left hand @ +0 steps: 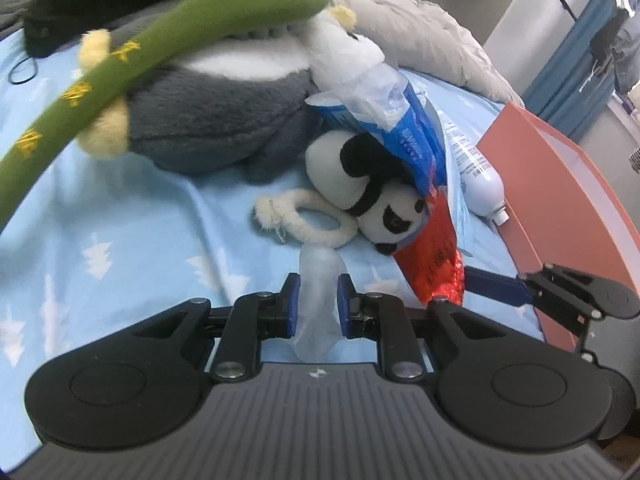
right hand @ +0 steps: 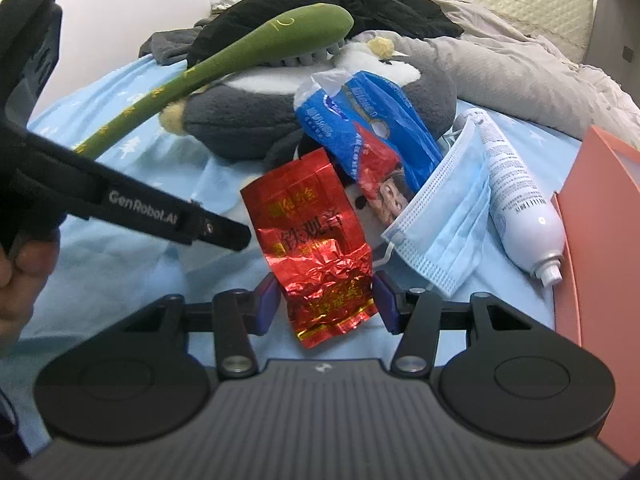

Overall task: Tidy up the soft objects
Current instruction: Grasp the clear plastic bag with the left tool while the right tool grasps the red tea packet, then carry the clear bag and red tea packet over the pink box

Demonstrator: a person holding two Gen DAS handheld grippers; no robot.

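Left gripper (left hand: 318, 300) is narrowed onto a translucent soft piece (left hand: 318, 280), both blue pads touching its sides, piece standing upright between them over the blue sheet (left hand: 120, 248). Right gripper (right hand: 326, 300) sits wider, pads on either side of a crinkled red foil packet (right hand: 316, 248); cannot tell if the pads actually press it. Just beyond the left gripper lies a fuzzy white ring (left hand: 304, 216), touching a small panda toy (left hand: 372, 192) to its right. Panda is tucked under a blue plastic pack (left hand: 400, 120), which leans on a big gray-and-white plush (left hand: 224, 120) farther back. A long green plush stick (left hand: 160, 52) with yellow lettering lies slanted across the gray plush, head far, handle running near-left. Right of the red packet: a light blue face mask (right hand: 444, 220), then a white tube (right hand: 520, 200) with its cap pointing near, lying just beside an orange box (right hand: 600, 220) at the right edge. Far side has a black garment (right hand: 320, 4) and gray bedding (right hand: 520, 76).
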